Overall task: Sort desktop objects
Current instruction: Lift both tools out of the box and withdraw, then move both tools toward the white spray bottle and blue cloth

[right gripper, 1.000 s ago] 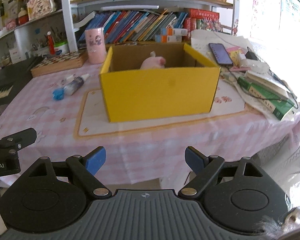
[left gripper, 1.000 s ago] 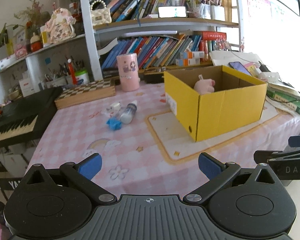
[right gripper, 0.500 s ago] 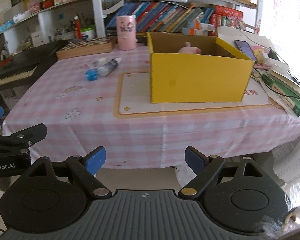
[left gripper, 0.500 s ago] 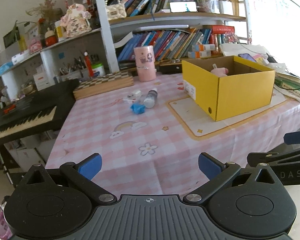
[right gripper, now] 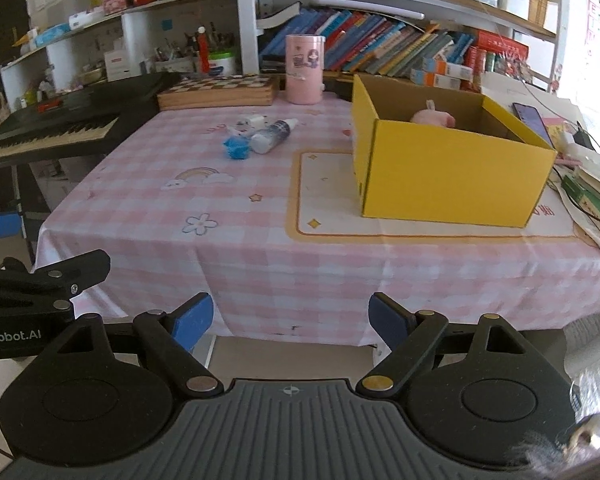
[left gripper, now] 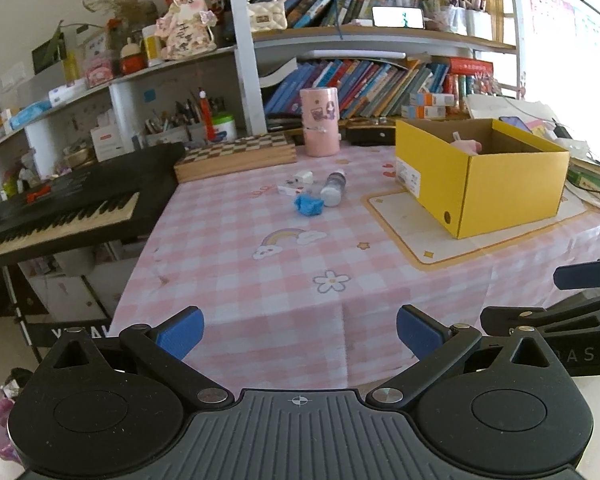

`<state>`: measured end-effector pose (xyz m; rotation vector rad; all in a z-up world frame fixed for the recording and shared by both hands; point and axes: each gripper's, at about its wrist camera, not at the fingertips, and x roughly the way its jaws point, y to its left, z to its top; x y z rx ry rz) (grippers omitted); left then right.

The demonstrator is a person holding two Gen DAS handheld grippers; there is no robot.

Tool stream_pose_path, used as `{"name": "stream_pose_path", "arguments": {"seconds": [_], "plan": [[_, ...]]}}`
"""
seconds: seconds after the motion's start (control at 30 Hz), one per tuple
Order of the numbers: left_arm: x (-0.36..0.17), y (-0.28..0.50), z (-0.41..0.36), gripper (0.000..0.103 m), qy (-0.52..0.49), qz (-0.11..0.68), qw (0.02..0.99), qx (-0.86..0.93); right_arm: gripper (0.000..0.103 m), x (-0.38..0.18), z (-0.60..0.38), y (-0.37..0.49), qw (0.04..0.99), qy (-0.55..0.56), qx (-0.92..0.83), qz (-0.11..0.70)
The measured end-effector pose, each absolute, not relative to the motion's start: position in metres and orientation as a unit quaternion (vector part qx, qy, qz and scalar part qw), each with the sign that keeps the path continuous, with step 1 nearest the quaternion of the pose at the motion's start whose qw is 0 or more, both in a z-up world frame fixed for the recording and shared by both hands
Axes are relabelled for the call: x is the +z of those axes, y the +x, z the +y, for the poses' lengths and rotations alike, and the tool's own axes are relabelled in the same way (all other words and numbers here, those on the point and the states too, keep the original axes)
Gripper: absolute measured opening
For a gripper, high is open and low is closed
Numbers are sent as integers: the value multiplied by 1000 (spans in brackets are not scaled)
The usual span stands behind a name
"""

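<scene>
A worktop [left gripper: 284, 280] draped in a pink-and-white checked cloth printed with a rainbow, flowers and stars fills both views, its cloth hanging over the near edge. On a cream mat with an orange border sits an open yellow cardboard box [right gripper: 452, 176], square-cornered and brown inside, with a soft pink plush toy [right gripper: 434, 117] at its bottom. Behind, a flat wooden chessboard case [left gripper: 236, 156] and a smooth pink cylindrical tumbler [left gripper: 320, 122] stand upright near the bookshelf. Left of the box lies a small plastic bottle [right gripper: 272, 136] on its side, its long axis running diagonally, white nozzle pointing away toward the box's far corner. Touching its base is a crumpled blue lump [right gripper: 236, 148]; a small white item [left gripper: 303, 178] lies just behind. The left gripper [left gripper: 298, 330] and right gripper [right gripper: 290, 320] hover off the near edge, blue-padded fingers apart and empty, the right's closing slightly.
</scene>
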<state>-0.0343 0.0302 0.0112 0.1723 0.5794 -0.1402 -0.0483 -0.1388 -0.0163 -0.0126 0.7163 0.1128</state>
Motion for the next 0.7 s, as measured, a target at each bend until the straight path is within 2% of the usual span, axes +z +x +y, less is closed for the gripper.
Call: {"name": "stream_pose_path", "arguments": {"seconds": [0.7], "plan": [[10,-29,50,103,79,279,954,-70,82,-11,-116,-42,939,-28,60,337]]}}
